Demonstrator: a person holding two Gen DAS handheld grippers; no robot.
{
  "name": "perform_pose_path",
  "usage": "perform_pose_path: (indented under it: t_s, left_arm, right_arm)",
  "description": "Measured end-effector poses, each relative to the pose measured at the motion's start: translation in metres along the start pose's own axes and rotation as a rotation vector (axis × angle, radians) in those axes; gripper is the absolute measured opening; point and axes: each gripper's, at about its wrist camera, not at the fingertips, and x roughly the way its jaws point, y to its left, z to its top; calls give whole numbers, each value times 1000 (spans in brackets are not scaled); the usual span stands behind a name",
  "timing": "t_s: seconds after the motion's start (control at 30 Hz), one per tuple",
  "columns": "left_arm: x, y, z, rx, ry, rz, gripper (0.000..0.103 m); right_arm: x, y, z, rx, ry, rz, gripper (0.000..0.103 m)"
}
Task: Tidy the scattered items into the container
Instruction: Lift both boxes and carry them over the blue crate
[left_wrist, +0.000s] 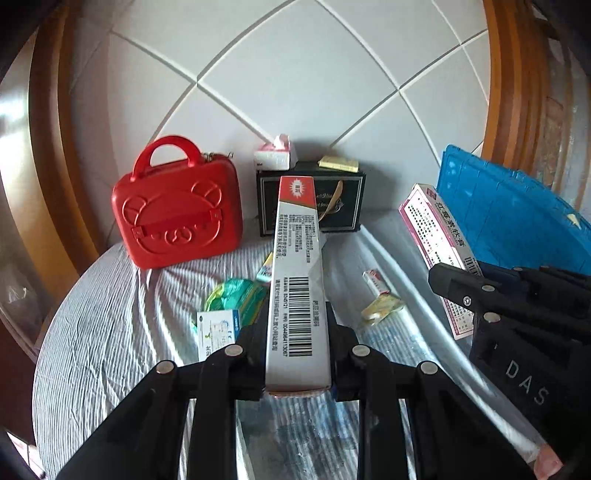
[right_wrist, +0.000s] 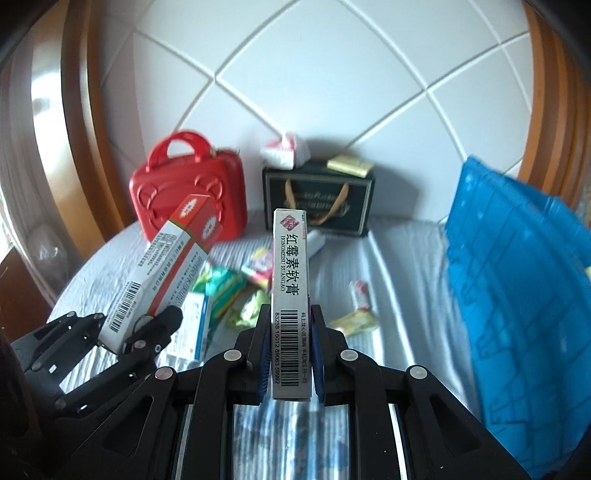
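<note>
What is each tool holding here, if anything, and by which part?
The left tool clamps the red-and-grey carton across its barcode end. The right tool clamps the pink-and-white ointment carton the same way. Both cartons point forward.

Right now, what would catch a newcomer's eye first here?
Each claw grips a long cardboard medicine box above the cloth: a red-and-silver box in the left claw, a white-and-pink box in the right claw. Behind stands a bright red plastic bear-face case, with a blue plastic crate at right.
</note>
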Motion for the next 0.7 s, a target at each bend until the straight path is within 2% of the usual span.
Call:
perform_pose_path:
  t_s: [0.2, 0.37, 0.57, 0.7]
  left_arm:
    - [-48, -39, 33, 35, -98, -66, 22]
    - [-73, -91, 58, 70, -162, -116, 23]
    - [-85, -191, 81, 125, -208, -190, 23]
    - [-75, -270, 94, 127, -210, -213, 23]
  right_arm:
    - [-60, -30, 23, 17, -110, -68, 18]
    - [-108, -73, 29, 32, -189, -139, 18]
    - [-155, -159, 30, 51, -266, -222, 18]
    - [-179, -243, 26, 49, -306, -267, 18]
